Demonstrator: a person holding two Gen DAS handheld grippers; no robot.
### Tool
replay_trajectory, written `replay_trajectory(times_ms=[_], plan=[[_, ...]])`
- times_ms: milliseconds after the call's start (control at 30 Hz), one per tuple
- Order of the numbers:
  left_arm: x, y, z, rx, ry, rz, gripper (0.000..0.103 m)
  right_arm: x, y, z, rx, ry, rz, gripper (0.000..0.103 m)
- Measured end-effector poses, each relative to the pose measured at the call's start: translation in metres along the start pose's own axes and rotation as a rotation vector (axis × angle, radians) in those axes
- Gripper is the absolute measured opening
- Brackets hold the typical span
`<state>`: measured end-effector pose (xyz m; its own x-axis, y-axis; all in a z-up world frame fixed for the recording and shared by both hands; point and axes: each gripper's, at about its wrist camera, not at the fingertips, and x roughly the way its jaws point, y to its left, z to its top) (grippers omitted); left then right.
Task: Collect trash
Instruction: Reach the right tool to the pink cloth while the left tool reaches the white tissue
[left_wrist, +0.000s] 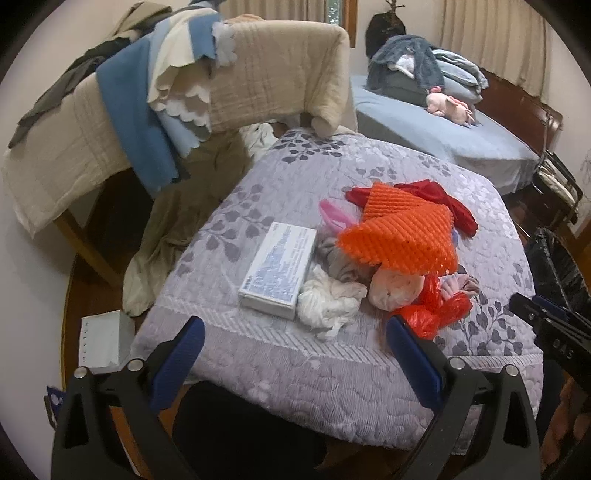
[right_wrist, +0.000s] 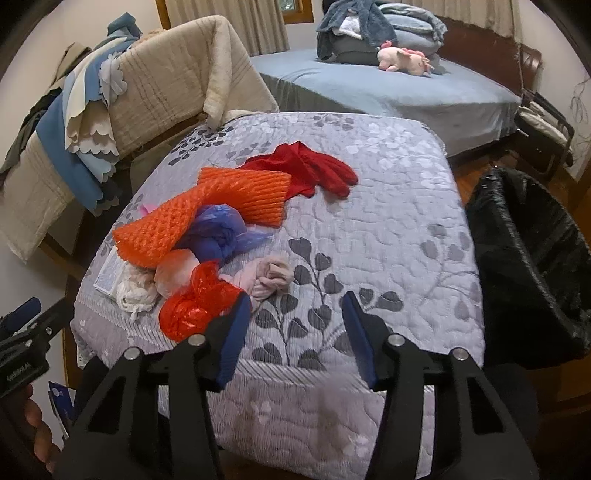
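Observation:
A pile of trash lies on a lilac quilted table cover (left_wrist: 258, 354) (right_wrist: 388, 206): orange foam netting (left_wrist: 402, 236) (right_wrist: 221, 206), a white flat box (left_wrist: 277, 269), a white crumpled wad (left_wrist: 328, 306) (right_wrist: 135, 291), a red plastic bag (left_wrist: 432, 306) (right_wrist: 199, 302), a purple plastic bag (right_wrist: 218, 236), a pinkish wad (right_wrist: 269, 280) and a red cloth (right_wrist: 310, 170). My left gripper (left_wrist: 295, 354) is open and empty, just short of the box and white wad. My right gripper (right_wrist: 295, 332) is open and empty, its left finger (right_wrist: 232, 339) beside the red bag.
A black-lined trash bin (right_wrist: 532, 266) stands right of the table. A chair draped with beige and blue blankets (left_wrist: 177, 99) is at the back left. A blue bed (right_wrist: 388, 92) with folded clothes and a pink plush lies behind. A white box (left_wrist: 105, 341) sits on the floor at left.

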<state>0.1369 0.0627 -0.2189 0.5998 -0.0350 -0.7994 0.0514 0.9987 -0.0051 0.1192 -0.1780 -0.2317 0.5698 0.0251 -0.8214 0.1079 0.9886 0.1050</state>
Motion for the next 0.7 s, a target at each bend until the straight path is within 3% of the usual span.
replay_trajectory(times_ms=[233,400,700], plan=[[0.031,-0.004,-0.002,0.009,0.061,-0.037,0.095,0.031,-0.005,0.003,0.021,0.027,0.027,0.045],[0.055,-0.005,-0.002,0.007,0.130,-0.046,0.080,0.051,-0.008,0.008,0.033,0.047,0.035,0.041],[0.082,-0.011,0.000,0.014,0.176,-0.061,0.080,0.069,-0.007,0.012,0.036,0.069,0.053,0.041]])
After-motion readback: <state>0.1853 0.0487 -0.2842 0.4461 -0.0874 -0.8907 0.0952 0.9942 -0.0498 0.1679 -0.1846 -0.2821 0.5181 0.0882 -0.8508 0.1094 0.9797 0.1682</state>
